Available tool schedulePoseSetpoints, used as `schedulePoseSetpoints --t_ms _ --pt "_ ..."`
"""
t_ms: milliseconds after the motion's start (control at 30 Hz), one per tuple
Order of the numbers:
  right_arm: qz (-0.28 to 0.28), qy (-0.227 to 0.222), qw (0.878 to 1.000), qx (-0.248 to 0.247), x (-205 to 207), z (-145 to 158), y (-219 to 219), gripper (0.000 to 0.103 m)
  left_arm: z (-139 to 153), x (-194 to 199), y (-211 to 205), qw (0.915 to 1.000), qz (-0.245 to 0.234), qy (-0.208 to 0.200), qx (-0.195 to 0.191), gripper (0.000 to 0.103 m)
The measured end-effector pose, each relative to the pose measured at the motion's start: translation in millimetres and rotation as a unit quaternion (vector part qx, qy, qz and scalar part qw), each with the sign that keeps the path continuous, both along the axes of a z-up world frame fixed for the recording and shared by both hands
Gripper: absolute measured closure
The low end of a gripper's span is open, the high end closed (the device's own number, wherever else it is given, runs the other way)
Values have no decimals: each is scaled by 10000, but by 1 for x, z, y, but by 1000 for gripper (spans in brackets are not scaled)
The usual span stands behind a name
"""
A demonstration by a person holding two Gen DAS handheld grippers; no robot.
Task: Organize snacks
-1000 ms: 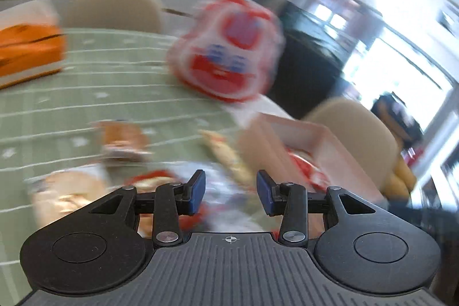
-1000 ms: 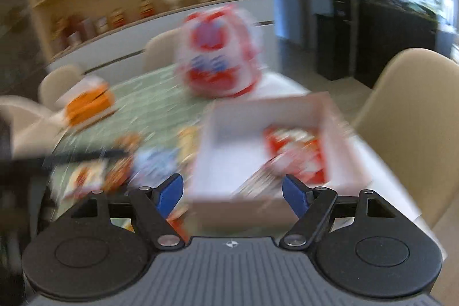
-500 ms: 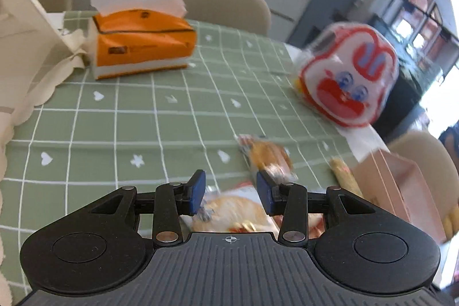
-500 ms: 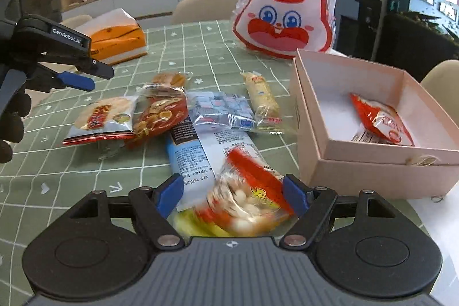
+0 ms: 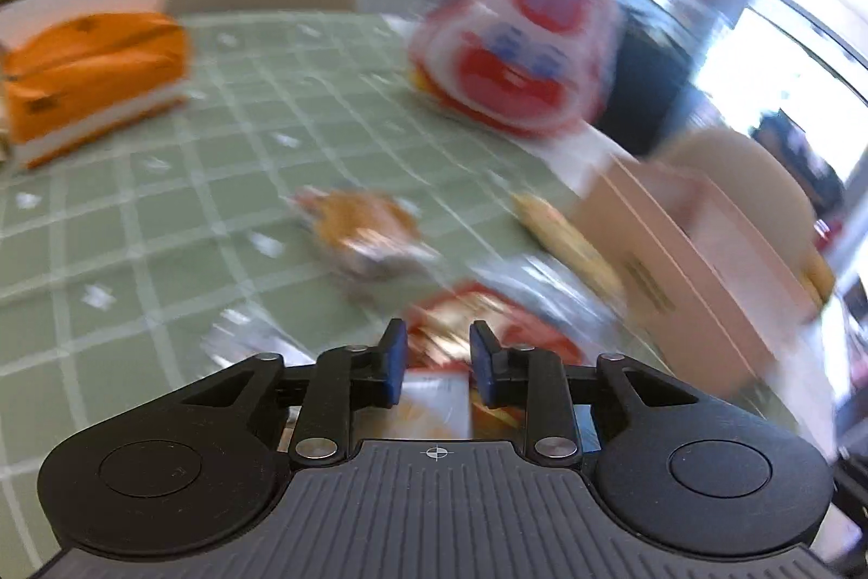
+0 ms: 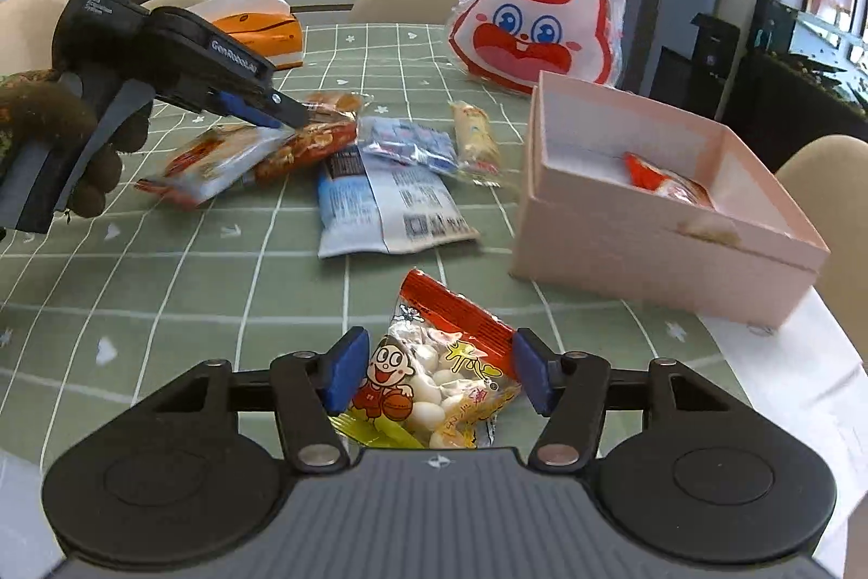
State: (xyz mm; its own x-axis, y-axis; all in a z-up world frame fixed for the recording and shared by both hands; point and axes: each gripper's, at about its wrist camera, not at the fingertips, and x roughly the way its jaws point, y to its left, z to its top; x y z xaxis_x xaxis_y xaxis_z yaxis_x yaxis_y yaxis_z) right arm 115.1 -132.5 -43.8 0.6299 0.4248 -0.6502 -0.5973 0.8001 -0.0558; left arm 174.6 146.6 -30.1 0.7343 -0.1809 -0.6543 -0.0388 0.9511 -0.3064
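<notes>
Green checked cloth covers the table in the left wrist view, and nearly everything on it is smeared by motion blur. An orange tissue pack sits at the upper left, a rabbit-face bag at the upper centre, and a pink box runs off toward the right edge, its inside hidden from here. A brown snack packet lies mid-frame with bare cloth to its left. The left gripper has its jaws closing over a red-and-orange packet; the blur and the gripper body hide most of that packet, so whether the pads press it cannot be told.

Sharper, the right wrist view shows the same cloth with a shelf of ornaments behind. The left gripper reaches in from the upper left, held by a gloved hand, its tips down among a white-and-red packet and a red nut packet; the tips are too small to read. A blue-and-white packet, a small blue packet and a pale stick snack lie at centre. The pink box stands open at the right with one red packet inside, partly hidden by its wall, and the rabbit-face bag stands behind it. At the bottom, the right gripper is closing its jaws around a peanut snack bag, whose lower end is cut off by the gripper body; the pads sit at the bag's edges, contact unclear. Open cloth stretches across the lower left.
</notes>
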Motion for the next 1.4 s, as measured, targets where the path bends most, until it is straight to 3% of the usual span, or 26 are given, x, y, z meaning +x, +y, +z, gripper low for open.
schedulePoseSetpoints --t_ms 100,200,233,367,500,600,700,767,833,933,1000,1167,1267,1400 --pt "26 -21 10000 40 -5 6 -5 44 1 -10 -9 9996 -130 126 -202 75" --pt "121 -204 9997 79 -12 16 0 32 9 -29 3 9974 -173 95 -700 75" --pt "145 -286 9994 111 -14 20 3 28 13 -36 8 9979 -71 44 -642 75" --pt "29 -333 9991 267 -13 22 8 27 21 -64 25 9981 542 -42 295 75" --pt "-271 -245 9990 261 -7 8 3 27 5 -75 43 9974 669 35 261 75" --pt "-593 -170 9980 152 1 -4 -5 27 -3 -72 51 9963 785 104 318 62" --pt "-764 -9 9965 348 7 -7 -19 27 4 -73 49 9938 688 244 842 61" --pt "-815 52 9953 516 9 -8 -27 26 10 -77 50 9876 900 284 1257 64" --pt "-800 190 9945 649 12 -10 -30 26 13 -79 55 9886 1019 161 1099 64" --pt "-796 320 9940 684 15 -12 -29 26 12 -74 67 9945 1012 258 -25 64" --pt "-769 351 9940 699 15 -13 -28 26 6 -62 76 9889 1277 481 -581 64" --pt "-821 377 9918 908 14 -13 -34 26 -6 -22 87 9745 1898 741 -938 64" --pt "-820 441 9906 1004 15 -13 -36 25 -6 0 68 9803 1608 756 -865 64" --pt "-764 477 9910 995 16 -13 -34 22 -2 20 18 9926 879 817 184 62"
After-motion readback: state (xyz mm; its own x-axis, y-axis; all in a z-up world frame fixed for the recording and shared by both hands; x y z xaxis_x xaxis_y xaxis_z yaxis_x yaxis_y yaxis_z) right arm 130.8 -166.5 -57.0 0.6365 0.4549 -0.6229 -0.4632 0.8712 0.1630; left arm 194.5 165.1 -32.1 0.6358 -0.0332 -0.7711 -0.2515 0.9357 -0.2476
